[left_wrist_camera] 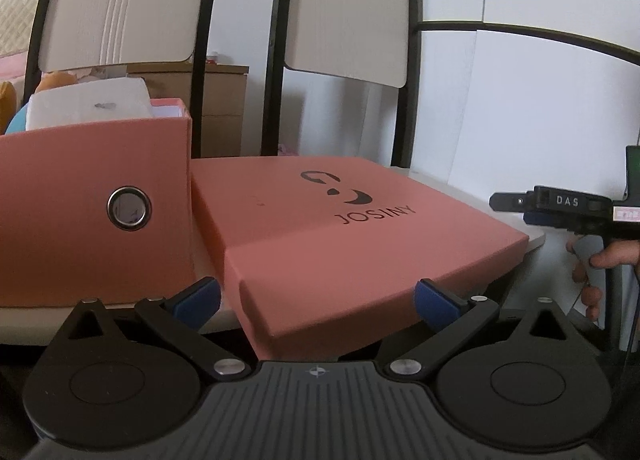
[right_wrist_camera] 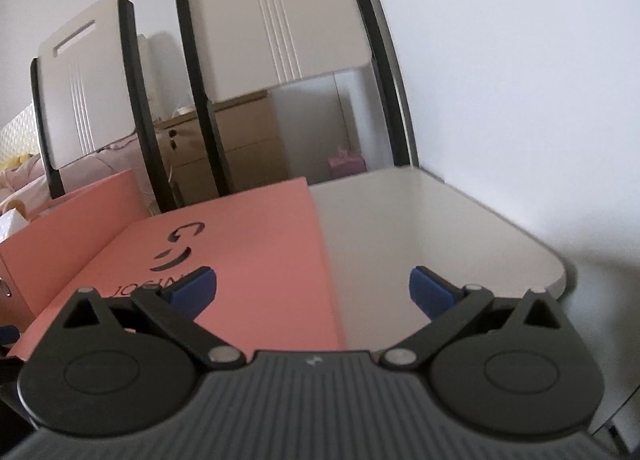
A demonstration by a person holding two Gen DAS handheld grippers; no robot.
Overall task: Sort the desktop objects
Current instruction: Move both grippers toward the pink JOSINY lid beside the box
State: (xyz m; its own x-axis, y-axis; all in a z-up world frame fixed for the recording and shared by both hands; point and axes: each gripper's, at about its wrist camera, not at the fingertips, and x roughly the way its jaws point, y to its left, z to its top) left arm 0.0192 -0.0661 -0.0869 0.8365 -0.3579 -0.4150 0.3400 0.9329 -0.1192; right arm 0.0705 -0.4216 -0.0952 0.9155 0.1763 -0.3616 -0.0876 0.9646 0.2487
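Both tools idle, nothing gripped. Left gripper point(left_wrist_camera: 318, 298) has its blue pads spread wide, straddling the near corner of the flat pink lid point(left_wrist_camera: 320, 220) without touching it, as far as I can tell. Right gripper point(right_wrist_camera: 312, 290) is spread just as wide, hanging over the lid's right edge and the bare white desk point(right_wrist_camera: 440, 228). In the left wrist view the right tool point(left_wrist_camera: 560, 206) sits off the desk's right edge, held in a hand point(left_wrist_camera: 592, 260).

Layout: lid (JOSINY print) lies flat mid-desk, near corner overhanging the near desk edge. Open pink box point(left_wrist_camera: 92, 204) with a metal grommet stands just left of it, sides close or touching, can't tell. White paper wrapping point(left_wrist_camera: 88, 104) pokes out of the box top. Two chairs point(right_wrist_camera: 280, 20) stand beyond the far edge.

My read: next is closing the box with the lid, nothing started yet.

How to do it well:
- Lid is too wide to pinch across. Grip the side wall at an overhanging corner, one pad under, one on top.
- Take it with both tools on opposite ends, keep it level.
- Push the paper down first or the lid won't seat.
- Thin card: squeeze lightly, or the wall will crease.
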